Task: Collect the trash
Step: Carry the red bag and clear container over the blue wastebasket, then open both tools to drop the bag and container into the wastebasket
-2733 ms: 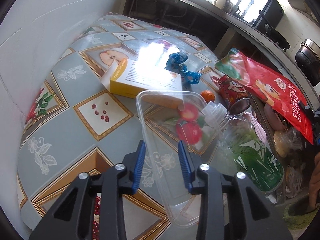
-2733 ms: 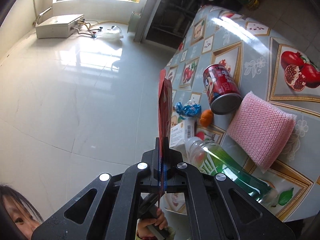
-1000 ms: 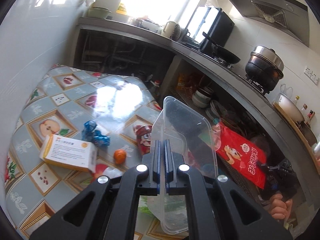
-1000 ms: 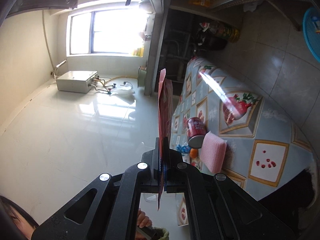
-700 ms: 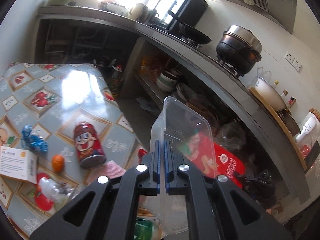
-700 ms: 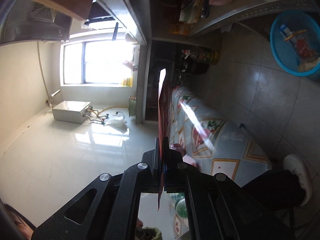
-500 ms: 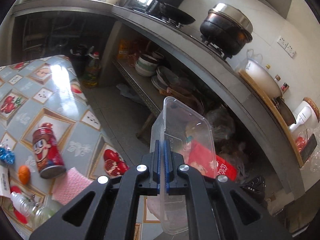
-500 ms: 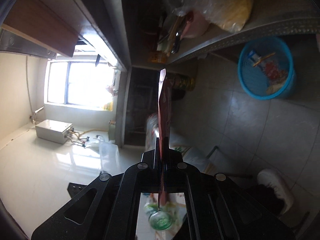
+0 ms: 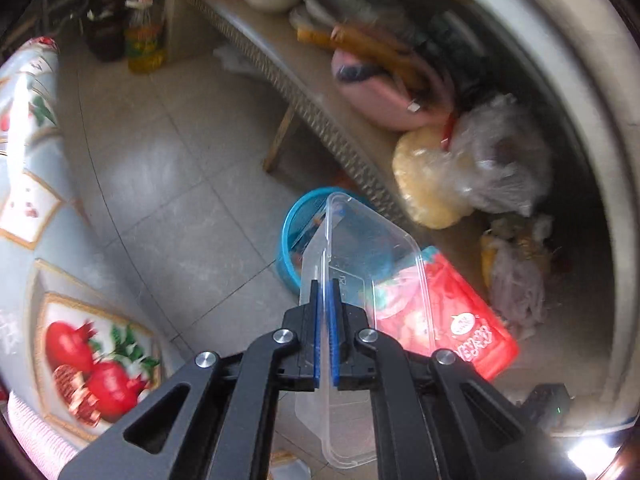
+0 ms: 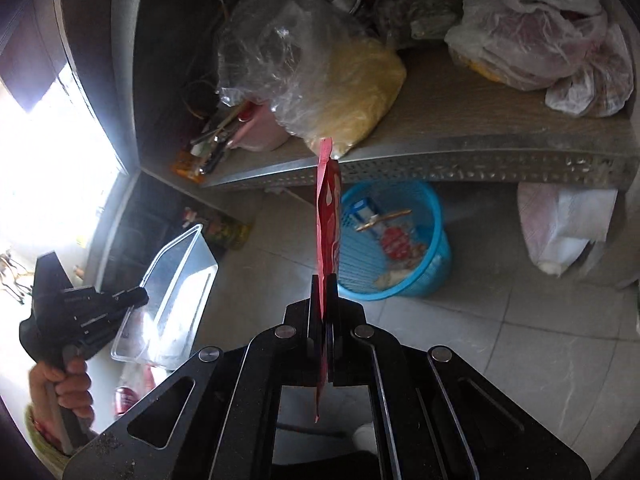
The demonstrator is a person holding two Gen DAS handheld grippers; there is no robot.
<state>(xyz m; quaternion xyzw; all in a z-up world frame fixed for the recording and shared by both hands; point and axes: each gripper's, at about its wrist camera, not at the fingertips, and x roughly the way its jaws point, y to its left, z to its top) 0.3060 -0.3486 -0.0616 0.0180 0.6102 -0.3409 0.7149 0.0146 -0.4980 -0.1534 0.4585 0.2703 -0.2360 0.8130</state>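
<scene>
My left gripper (image 9: 325, 308) is shut on the wall of a clear plastic tray (image 9: 360, 264), held in the air over the tiled floor. My right gripper (image 10: 325, 300) is shut on a red snack bag (image 10: 327, 216), seen edge-on and standing upright. The bag also shows in the left wrist view (image 9: 452, 316), to the right of the tray. A blue mesh trash basket (image 10: 420, 276) with some rubbish in it stands on the floor under a metal shelf, just ahead of both grippers. It also shows in the left wrist view (image 9: 294, 236). The left gripper and tray show in the right wrist view (image 10: 176, 280).
A low metal shelf (image 10: 460, 152) holds plastic bags (image 10: 312, 72) and a pink container (image 9: 380, 92). The table with its fruit-pattern cloth (image 9: 36, 240) is at the left. A white bag (image 10: 560, 224) lies under the shelf at right. An oil bottle (image 9: 144, 40) stands on the floor.
Both grippers have swung away from the table and down toward the floor. The blue basket is now close ahead. The left gripper closed on the clear tray earlier; the right has held the bag throughout.
</scene>
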